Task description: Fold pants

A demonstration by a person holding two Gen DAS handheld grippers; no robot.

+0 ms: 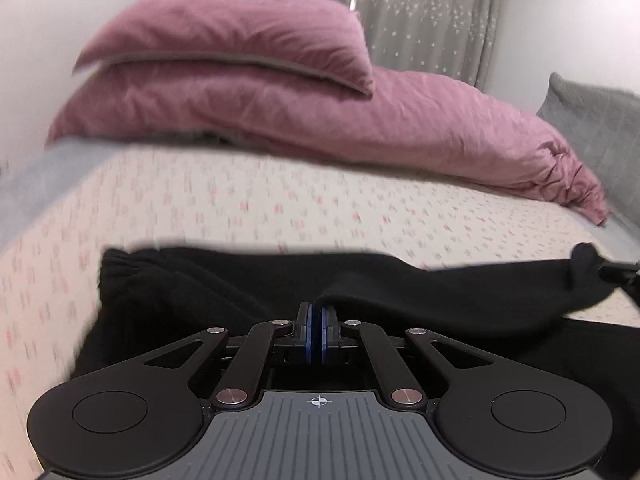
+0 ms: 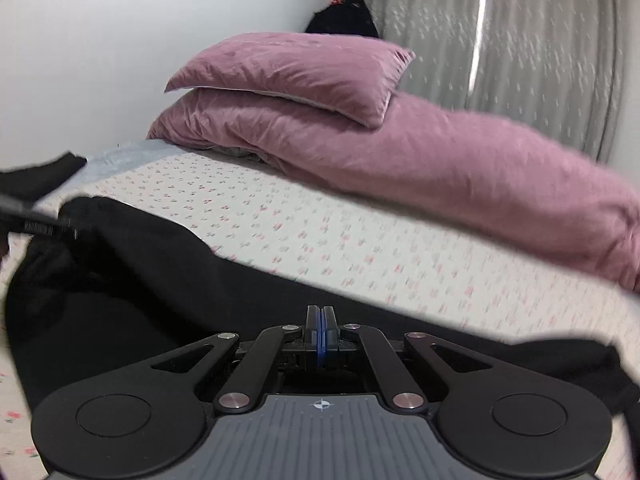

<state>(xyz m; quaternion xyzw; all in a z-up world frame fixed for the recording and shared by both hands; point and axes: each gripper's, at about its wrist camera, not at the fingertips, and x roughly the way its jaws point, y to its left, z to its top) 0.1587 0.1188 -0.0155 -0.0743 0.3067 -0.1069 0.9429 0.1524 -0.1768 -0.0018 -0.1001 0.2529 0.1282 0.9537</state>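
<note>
Black pants (image 1: 248, 280) lie across the near part of a bed with a white flower-print sheet (image 1: 256, 196). My left gripper (image 1: 317, 312) is shut on a raised fold of the pants; the cloth drapes over its blue pads. The other gripper's tip shows at the far right of this view (image 1: 618, 270), pinching the pants' edge. In the right wrist view my right gripper (image 2: 321, 314) is shut on the black pants (image 2: 140, 280), which spread left and below it. The left gripper's finger (image 2: 44, 226) shows at the left edge, holding the cloth.
A mauve pillow (image 1: 240, 36) lies on a mauve duvet (image 1: 360, 120) bunched along the far side of the bed. A grey cushion (image 1: 596, 120) sits at the right. White wall is at the left and grey star-print curtains (image 1: 432, 20) hang behind.
</note>
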